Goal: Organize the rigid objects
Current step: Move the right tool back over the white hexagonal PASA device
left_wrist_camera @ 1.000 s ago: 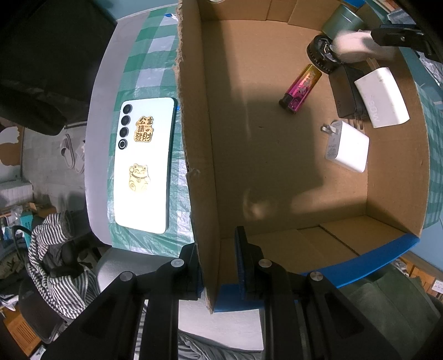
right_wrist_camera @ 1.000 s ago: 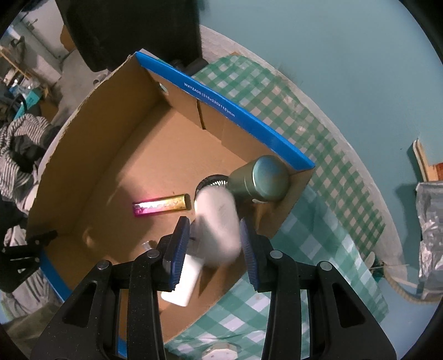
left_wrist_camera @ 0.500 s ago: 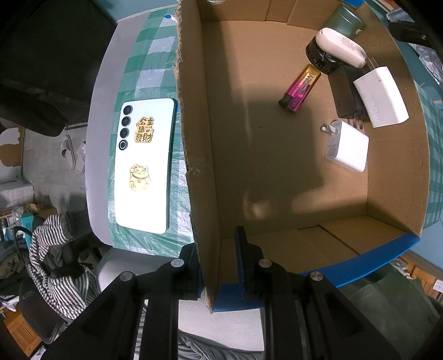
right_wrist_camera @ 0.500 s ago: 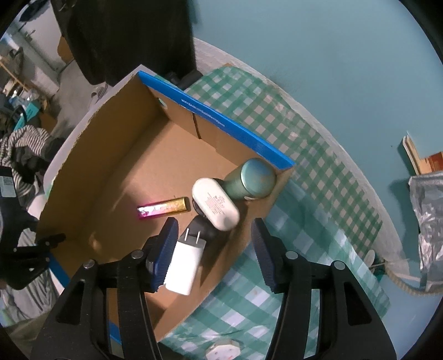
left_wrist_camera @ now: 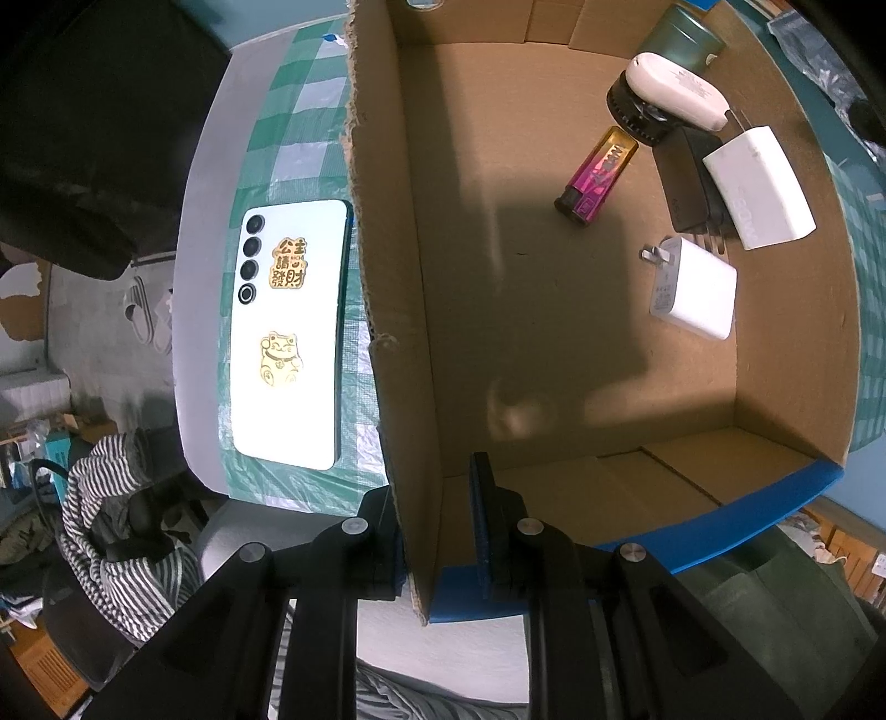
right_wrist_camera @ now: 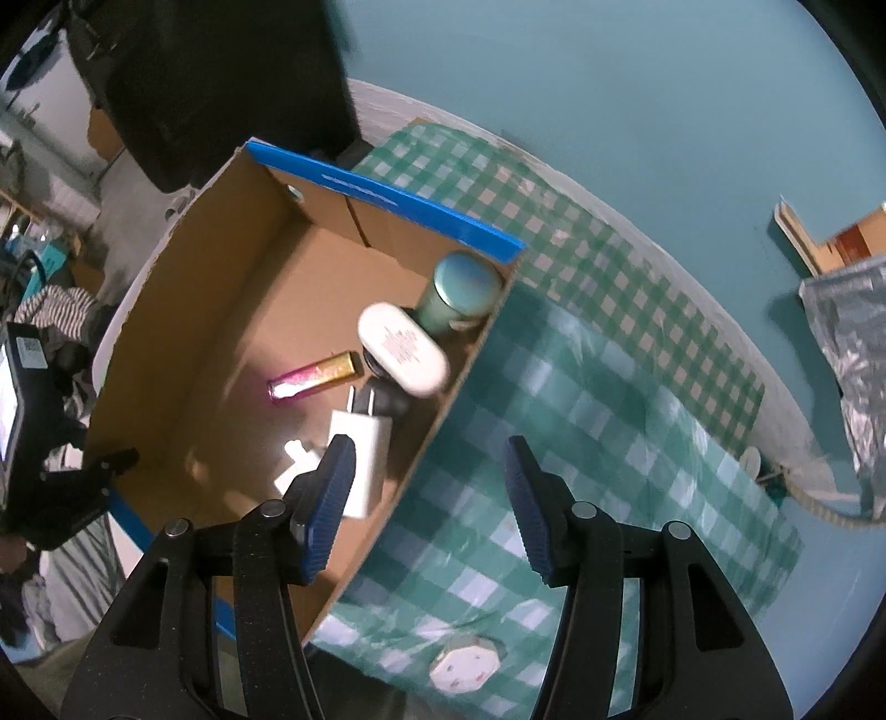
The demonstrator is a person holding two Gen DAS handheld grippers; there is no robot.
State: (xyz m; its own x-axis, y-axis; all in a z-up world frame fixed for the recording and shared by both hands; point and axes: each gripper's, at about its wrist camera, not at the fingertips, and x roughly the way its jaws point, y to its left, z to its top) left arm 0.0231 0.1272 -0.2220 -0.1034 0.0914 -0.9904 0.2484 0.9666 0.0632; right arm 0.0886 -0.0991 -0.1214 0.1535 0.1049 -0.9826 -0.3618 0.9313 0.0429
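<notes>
Whereas a second ago the right gripper (right_wrist_camera: 426, 493) was pinching the white oval plastic case (right_wrist_camera: 402, 355) above the brown cardboard box with blue rim tape (right_wrist_camera: 183, 310), its blue ribbed pads now stand spread with nothing between them, the jaws having just been opening, and they have drawn back over the green-and-white checked tablecloth (right_wrist_camera: 576, 421) at lower centre of the right wrist view. The case now rests inside the box at the upper right of the left wrist view, propped on a black round object (left_wrist_camera: 631, 113) beside a green cylindrical tin (left_wrist_camera: 684, 36). The left gripper (left_wrist_camera: 437, 526) has not shifted, its pads pinching the near box wall at lower centre. The pink-to-gold lighter (left_wrist_camera: 598, 174) and two white plug adapters (left_wrist_camera: 695, 288) lie unmoved. The white smartphone (left_wrist_camera: 290, 332) left of the box bears gold stickers, Chinese characters and a lucky cat; print on the case and adapters is too small to read
</notes>
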